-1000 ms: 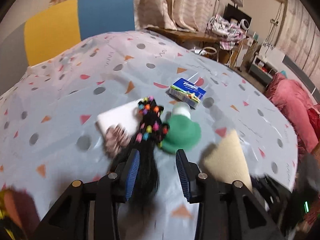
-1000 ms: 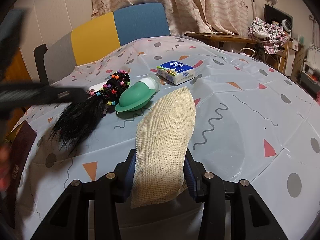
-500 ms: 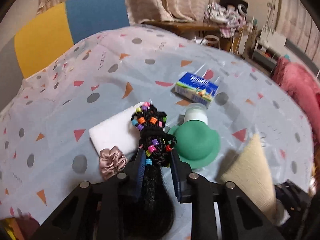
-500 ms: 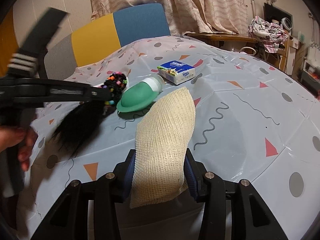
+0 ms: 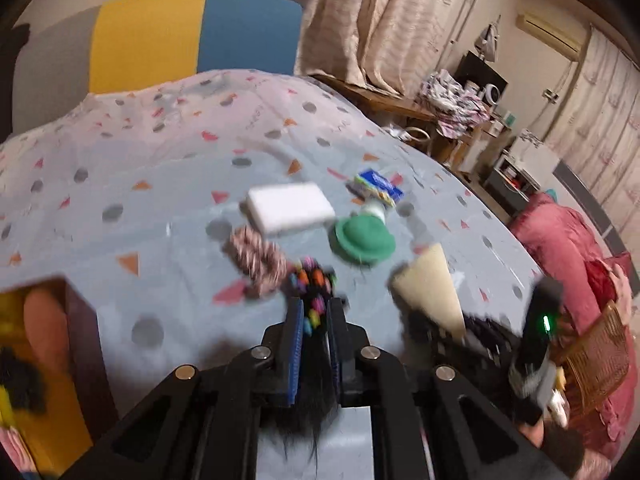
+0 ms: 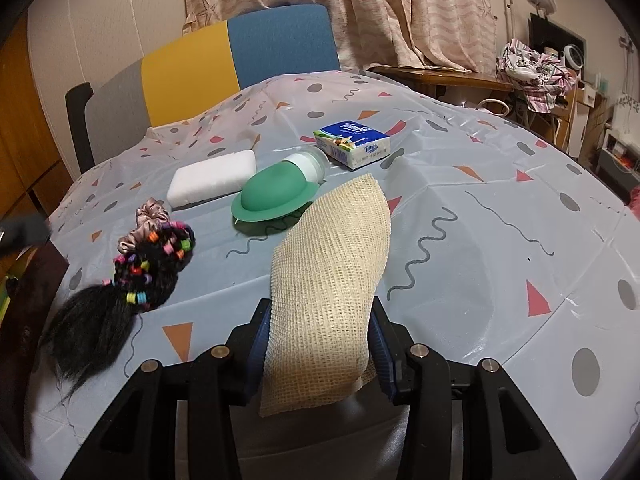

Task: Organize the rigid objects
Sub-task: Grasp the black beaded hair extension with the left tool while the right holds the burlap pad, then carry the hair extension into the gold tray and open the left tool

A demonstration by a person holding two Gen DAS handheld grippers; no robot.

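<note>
A: The left gripper (image 5: 314, 330) is pinching the black hairpiece with coloured beads (image 5: 312, 300); its jaws have just been closing, and the blue pads are now pressing the dark hair from both sides, with loose strands hanging out below the fingers.

B: And the right gripper (image 6: 320, 338)?

A: It is clamping the beige mesh loofah pad (image 6: 332, 280), which is sticking forward out of the jaws, its far tip lying near the green silicone bottle (image 6: 276, 192).

B: Where is the hairpiece sitting relative to that bottle?

A: In the right wrist view the black hairpiece with coloured beads (image 6: 136, 276) is lying on the patterned tablecloth (image 6: 480, 200), well to the left of the bottle and nearer the camera. The left wrist view is blurring, so whether the beaded end is touching the cloth I cannot tell.

B: What else is lying around the bottle?

A: A pink satin scrunchie (image 6: 140, 226) is touching the beaded end of the hairpiece, on its far side. A white sponge block (image 6: 212, 178) is resting just left of the bottle, apart from it. A blue tissue pack (image 6: 352, 144) is sitting just beyond the bottle's white cap, to the right.

B: Anything behind the table?

A: A chair with a yellow and blue backrest (image 6: 240, 50) is standing behind the far edge, and pinkish curtains (image 6: 400, 12) are hanging further back.
</note>
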